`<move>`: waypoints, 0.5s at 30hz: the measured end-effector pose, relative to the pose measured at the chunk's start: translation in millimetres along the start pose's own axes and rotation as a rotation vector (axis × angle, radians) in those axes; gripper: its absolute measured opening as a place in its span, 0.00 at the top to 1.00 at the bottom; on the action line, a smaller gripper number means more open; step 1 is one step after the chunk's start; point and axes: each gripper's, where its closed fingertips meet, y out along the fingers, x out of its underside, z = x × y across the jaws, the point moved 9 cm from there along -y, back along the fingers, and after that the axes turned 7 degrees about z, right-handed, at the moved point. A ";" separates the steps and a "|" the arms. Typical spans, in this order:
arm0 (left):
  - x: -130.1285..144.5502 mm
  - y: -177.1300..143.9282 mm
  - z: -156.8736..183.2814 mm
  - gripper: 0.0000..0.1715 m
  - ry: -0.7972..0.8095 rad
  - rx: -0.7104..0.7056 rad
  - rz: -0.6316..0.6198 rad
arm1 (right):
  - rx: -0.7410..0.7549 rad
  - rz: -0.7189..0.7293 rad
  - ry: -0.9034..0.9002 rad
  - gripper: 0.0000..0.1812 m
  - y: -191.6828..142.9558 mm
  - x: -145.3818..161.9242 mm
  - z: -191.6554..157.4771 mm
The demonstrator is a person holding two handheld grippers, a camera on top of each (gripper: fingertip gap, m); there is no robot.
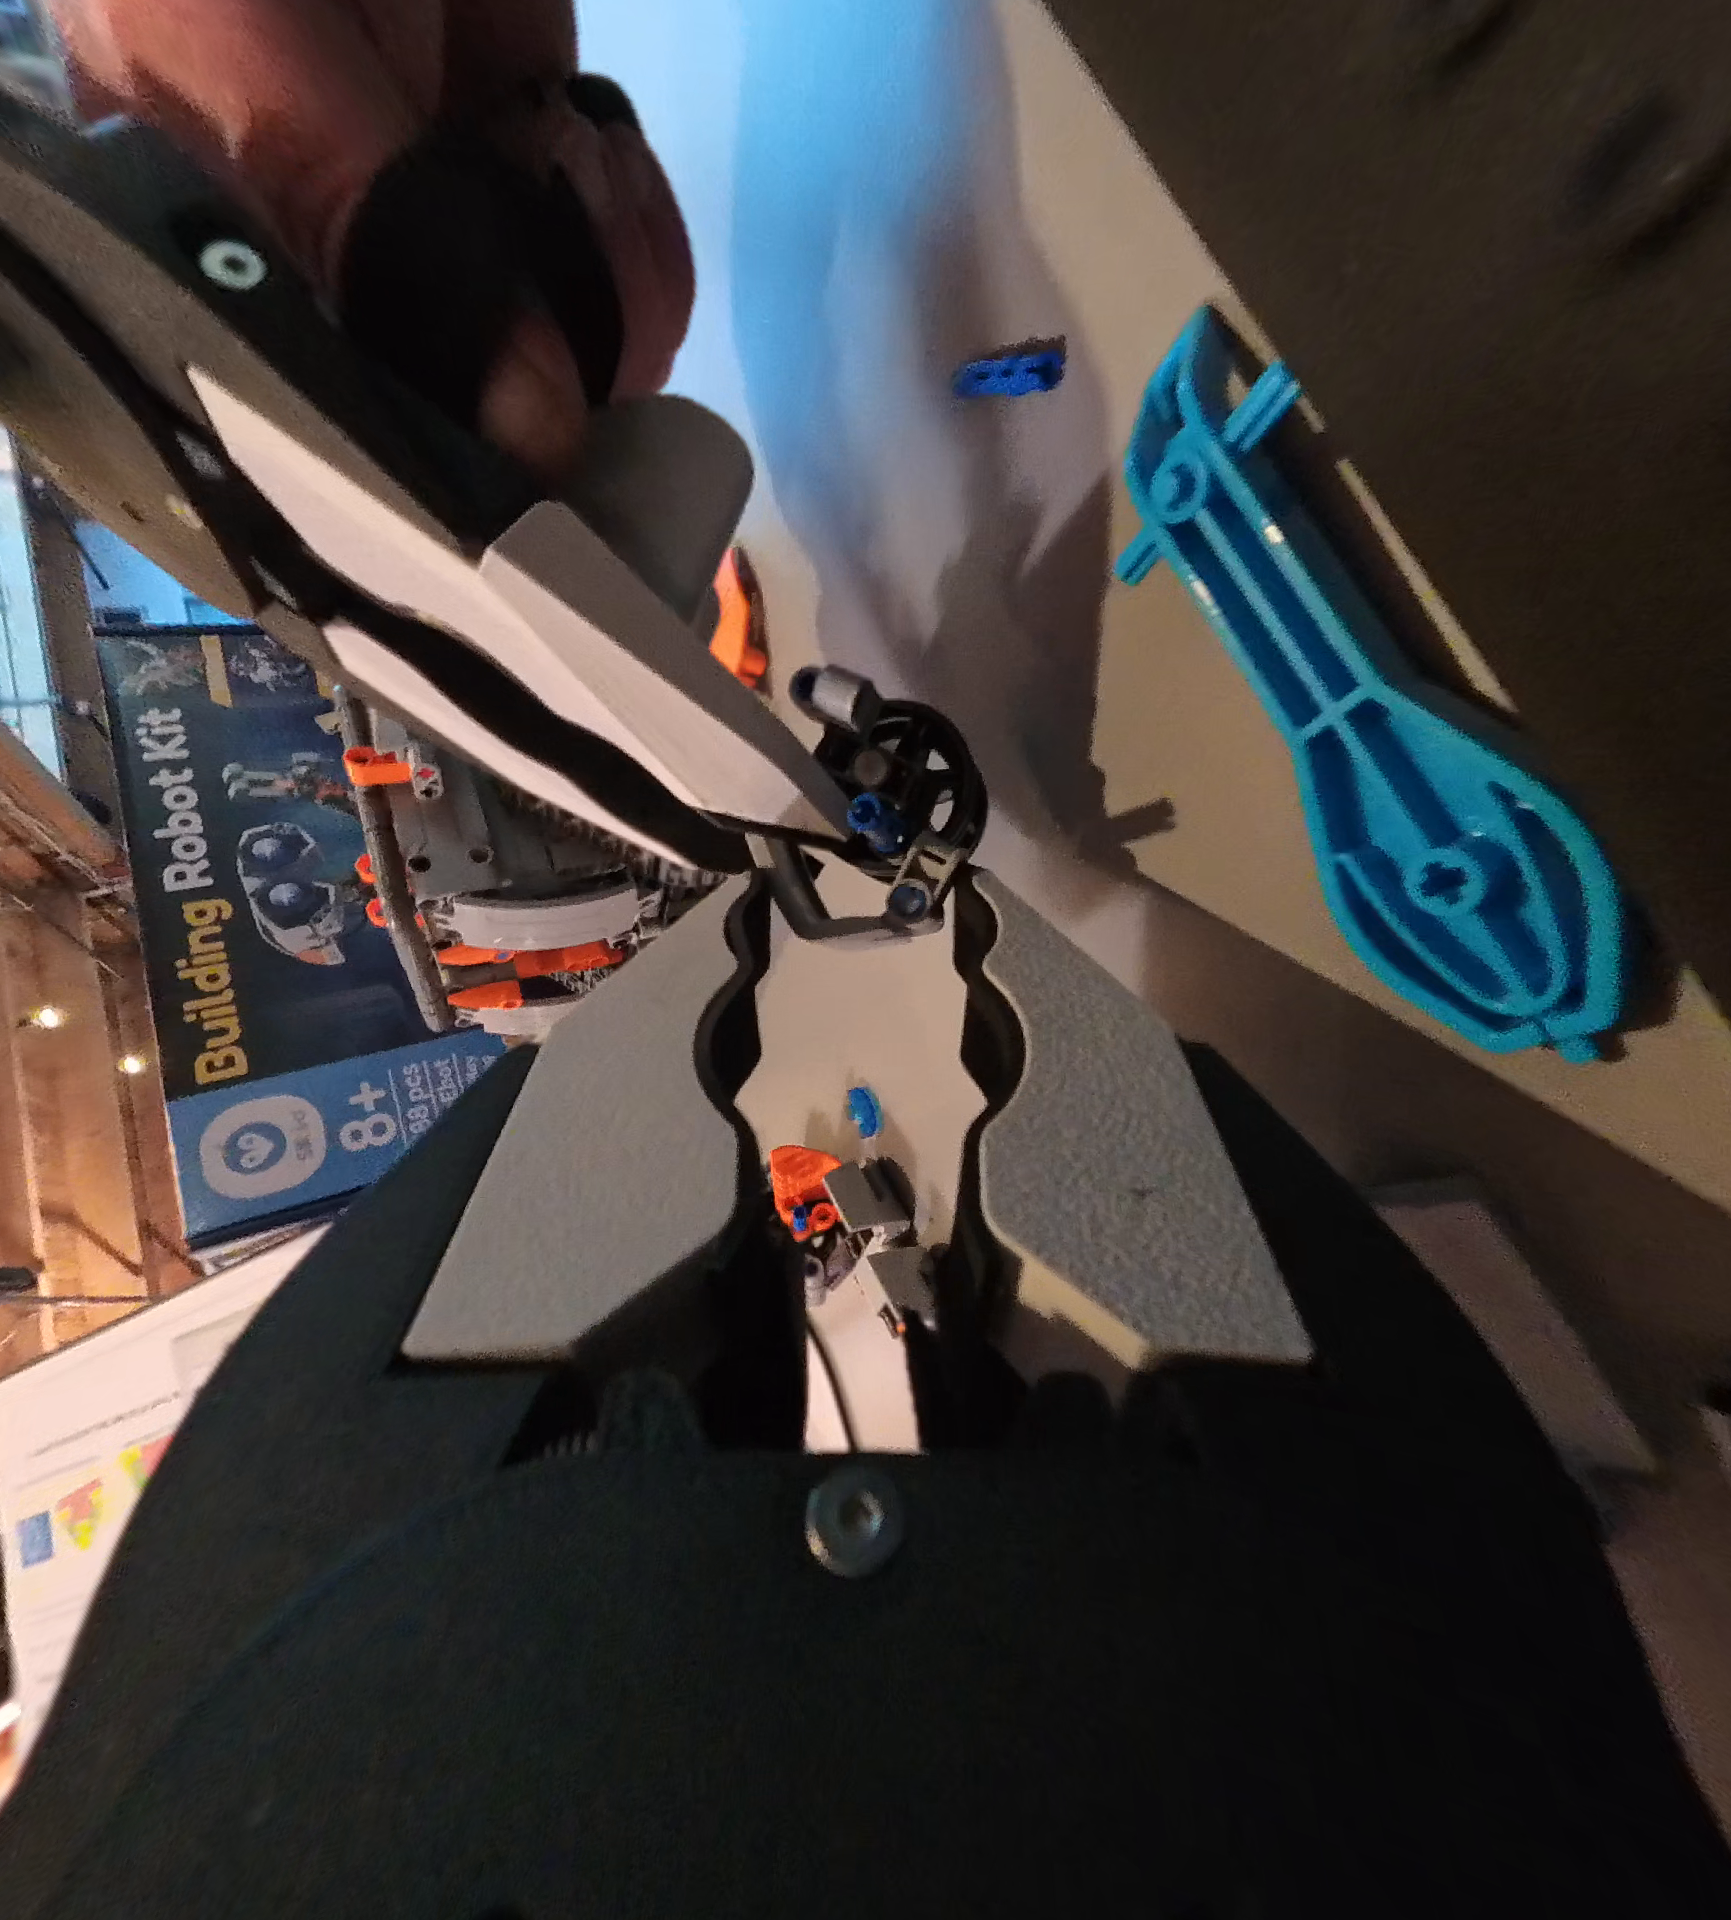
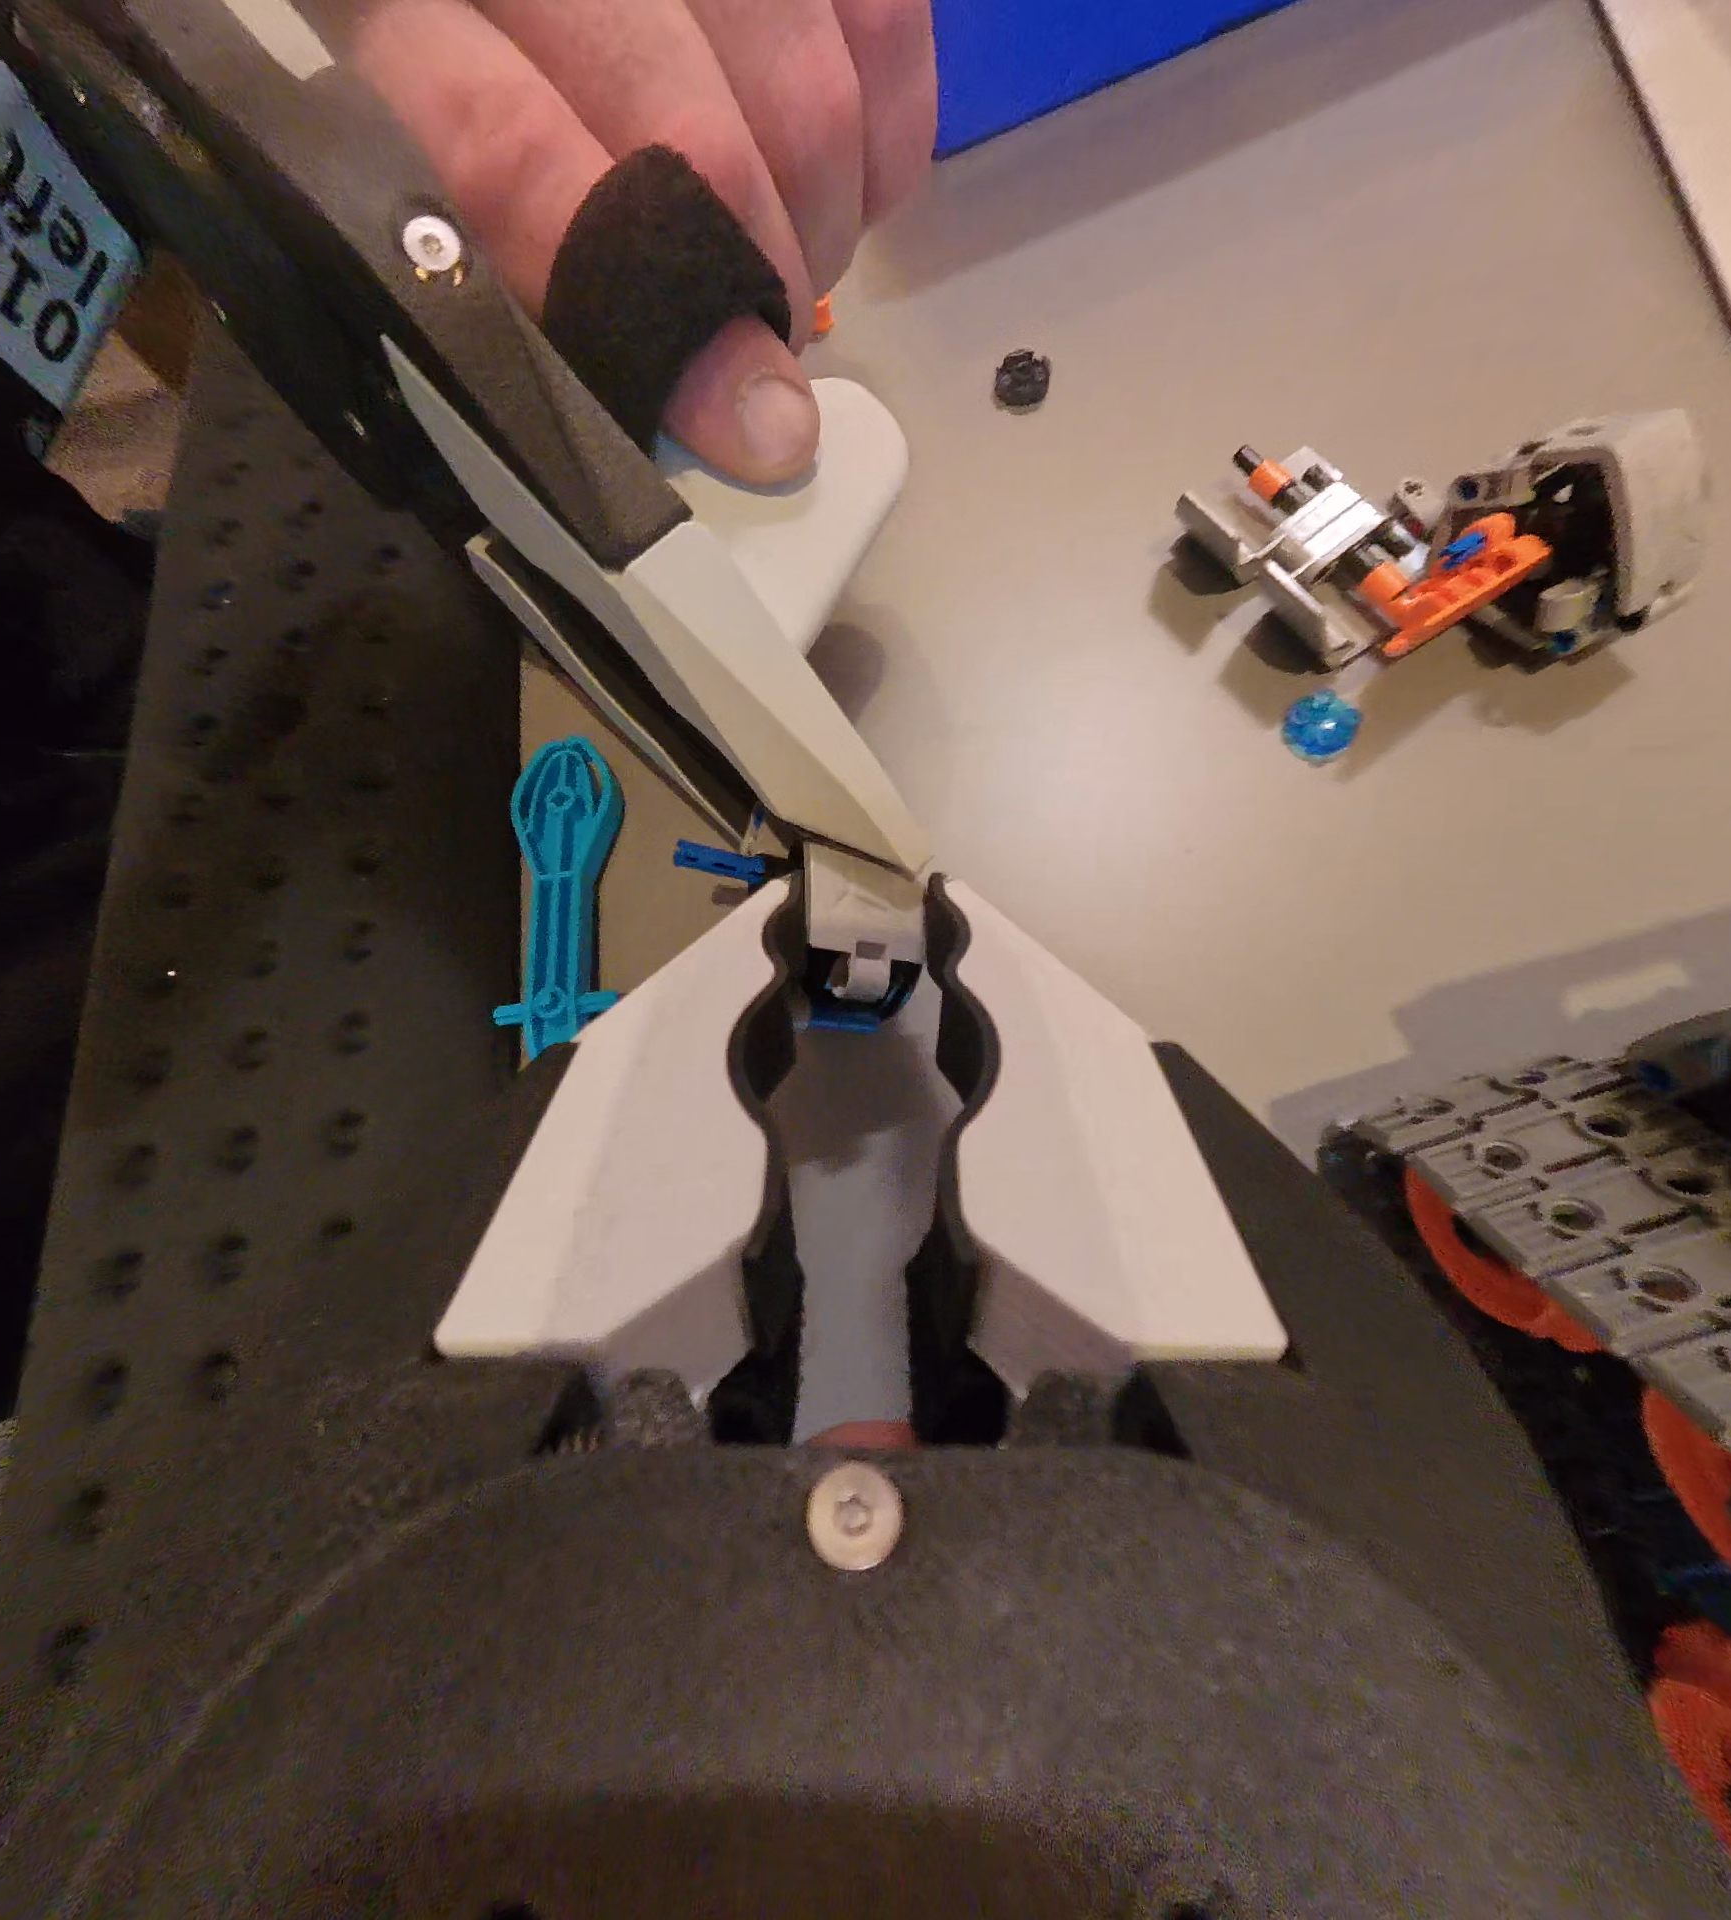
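A turquoise plastic tool [image 2: 557, 894] lies at the table's [image 2: 1152, 831] edge beside a black perforated board [image 2: 248, 935]. A grey-and-orange brick assembly [image 2: 1443, 551] sits near a blue round stud [image 2: 1316, 724]; a tracked model [image 2: 1609, 1226] stands apart.

I see print in three places. A blue product box [image 1: 248, 935], standing behind a tracked model in my left wrist view, carries a title, an age mark and a piece count. A white instruction sheet [image 1: 92, 1455] beside it has lines too blurred to read. A pale sticker [image 2: 19, 249] on the other gripper's body bears handwritten characters
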 end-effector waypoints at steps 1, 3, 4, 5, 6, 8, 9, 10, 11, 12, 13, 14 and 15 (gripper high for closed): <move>2.6 -0.4 -2.4 0.80 -0.043 -0.014 -0.001 | 0.023 0.020 -0.024 0.89 -2.1 -2.7 0.6; 14.1 -2.0 -10.4 0.71 -0.199 -0.021 -0.039 | 0.077 0.084 -0.053 0.89 -10.3 -8.8 3.1; 20.4 -4.6 -14.5 0.67 -0.284 -0.029 -0.041 | 0.096 0.119 -0.058 0.90 -14.8 -11.2 4.7; 24.6 -8.1 -17.8 0.68 -0.395 -0.012 -0.003 | 0.115 0.158 -0.075 0.90 -19.3 -14.2 5.2; 27.3 -10.8 -21.4 0.69 -0.545 0.029 0.061 | 0.127 0.197 -0.103 0.90 -23.2 -17.3 4.3; 30.8 -15.2 -31.0 0.69 -0.830 0.106 0.233 | 0.127 0.275 -0.167 0.89 -27.9 -23.6 -0.3; 32.0 -17.7 -35.5 0.70 -0.930 0.140 0.320 | 0.136 0.307 -0.205 0.89 -29.4 -26.2 -2.8; 33.8 -19.6 -39.2 0.70 -1.003 0.161 0.387 | 0.151 0.328 -0.237 0.89 -30.7 -27.9 -4.3; 36.7 -21.0 -41.5 0.73 -1.054 0.168 0.436 | 0.161 0.345 -0.260 0.89 -32.0 -28.9 -5.1; 39.4 -21.5 -42.0 0.77 -1.090 0.181 0.468 | 0.161 0.368 -0.278 0.89 -33.8 -29.9 -6.2; 40.5 -21.5 -41.5 0.81 -1.118 0.196 0.499 | 0.158 0.397 -0.296 0.89 -35.9 -31.4 -8.0; 40.3 -21.7 -41.4 0.83 -1.134 0.197 0.530 | 0.156 0.420 -0.317 0.89 -37.6 -32.8 -10.1; 39.7 -22.3 -41.8 0.85 -1.142 0.190 0.553 | 0.155 0.432 -0.337 0.89 -38.5 -33.5 -11.9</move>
